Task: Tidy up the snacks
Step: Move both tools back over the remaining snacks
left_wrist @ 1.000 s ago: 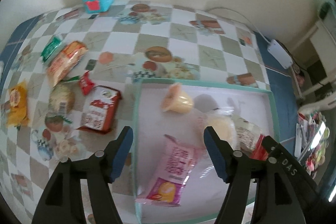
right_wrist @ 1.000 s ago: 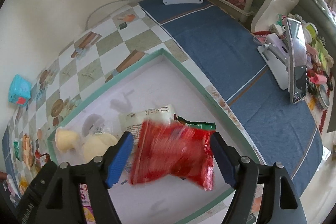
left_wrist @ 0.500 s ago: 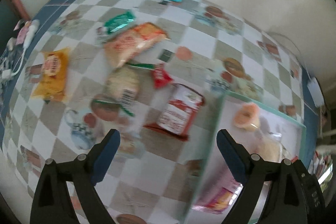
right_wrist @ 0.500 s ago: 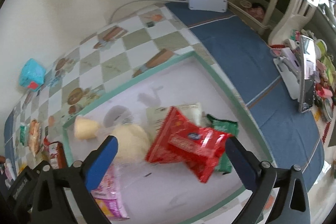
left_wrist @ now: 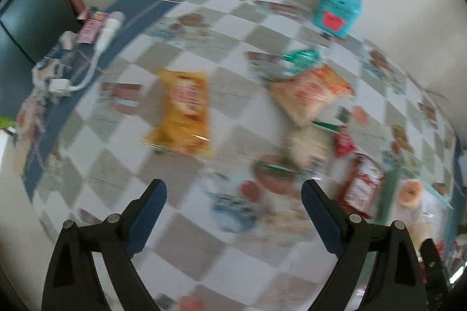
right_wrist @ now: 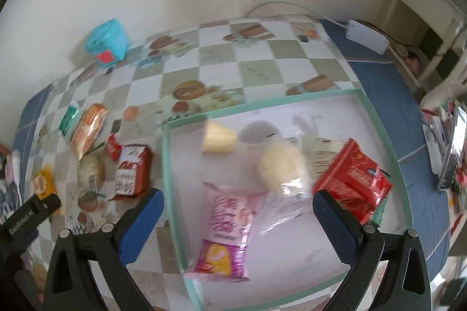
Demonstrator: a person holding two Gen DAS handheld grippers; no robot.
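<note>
- Loose snacks lie on the checkered bench [left_wrist: 186,249] left of the tray [right_wrist: 167,171]: a yellow packet [left_wrist: 182,114] apart on the left, then a cluster of an orange bag [left_wrist: 310,90], a green sachet [left_wrist: 300,57], a pale round bun [left_wrist: 306,144], a small red sachet [right_wrist: 112,147] and a red-and-white box [right_wrist: 132,169].
- Inside the tray rest a pink packet [right_wrist: 226,226], a cone-shaped cake [right_wrist: 217,137], a wrapped round bun [right_wrist: 280,165] and a red packet [right_wrist: 354,179] at the right.
- The film packets look light, soft and slippery, best pinched across the flat middle or a crimped end; the buns would likely crush under pressure, while the box seems stiffer and safer by its long sides.
- The left gripper [left_wrist: 233,213] is spread wide, empty, above bare bench near the yellow packet, the view blurred.
- The right gripper [right_wrist: 238,222] is spread wide over the tray, nothing pinched.
- The tray's raised green rim must be cleared; the middle of its floor is bare, and a teal box [left_wrist: 337,10] stands far by the wall.
</note>
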